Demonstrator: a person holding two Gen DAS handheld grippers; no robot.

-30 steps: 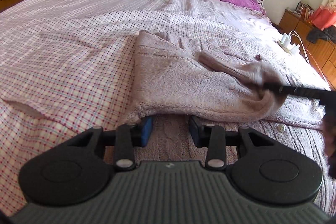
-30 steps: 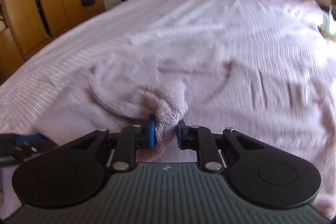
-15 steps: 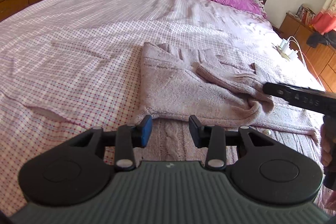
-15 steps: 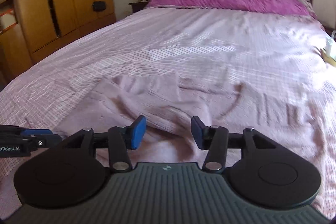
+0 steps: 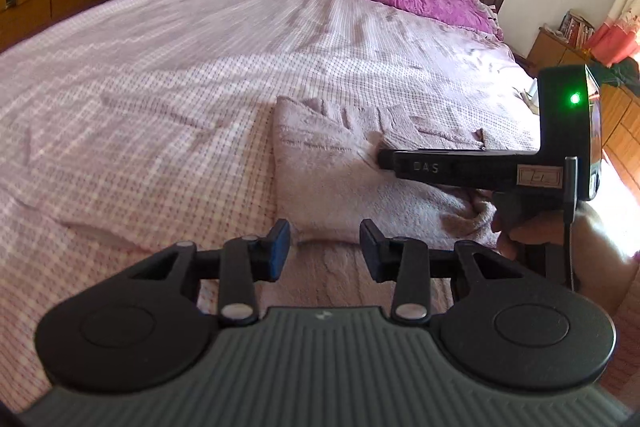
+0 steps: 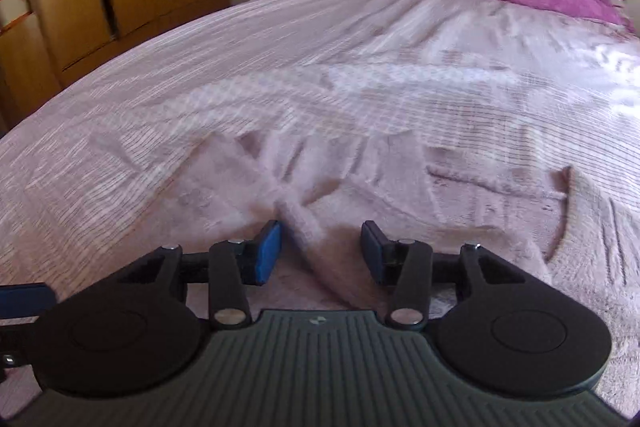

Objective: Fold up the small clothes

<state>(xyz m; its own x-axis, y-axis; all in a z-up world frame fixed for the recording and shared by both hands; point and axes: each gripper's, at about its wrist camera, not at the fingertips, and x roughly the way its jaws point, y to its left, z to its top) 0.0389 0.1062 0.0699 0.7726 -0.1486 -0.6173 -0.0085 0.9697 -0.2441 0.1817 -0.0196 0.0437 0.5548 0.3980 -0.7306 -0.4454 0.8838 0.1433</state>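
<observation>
Sweater point(image 5: 352, 183), pale pink knit, lies partly folded on the bed point(image 5: 160, 87), toward the near edge and right of the middle; checked bedspread bare all around it.

Left side: left tongs point(image 5: 324, 251) spread wide, holding nothing, poised just above the sweater's near hem. The folded panel's bottom edge sits right in front of the pads. Risk here: if these tongs close low they may pinch the bedspread together with the knit, dragging the sheet into the fold.

Centre: a sleeve point(image 6: 304, 223) runs diagonally across the body, its end lying loose between the fingers of the right tongs point(image 6: 320, 251). Those also stand apart, gripping nothing. The knit is soft and limp; a grab on one layer only would likely pull the sleeve off and undo the fold beneath.

Right side: right tongs' body hangs over the sweater in the left view, a hand point(image 5: 532, 227) beneath it. Neckline point(image 6: 560, 211) and right part look bunched. Any further fold made over those wrinkles would likely set lopsided. Both tools are close; a collision seems possible if they reach for the same edge.
</observation>
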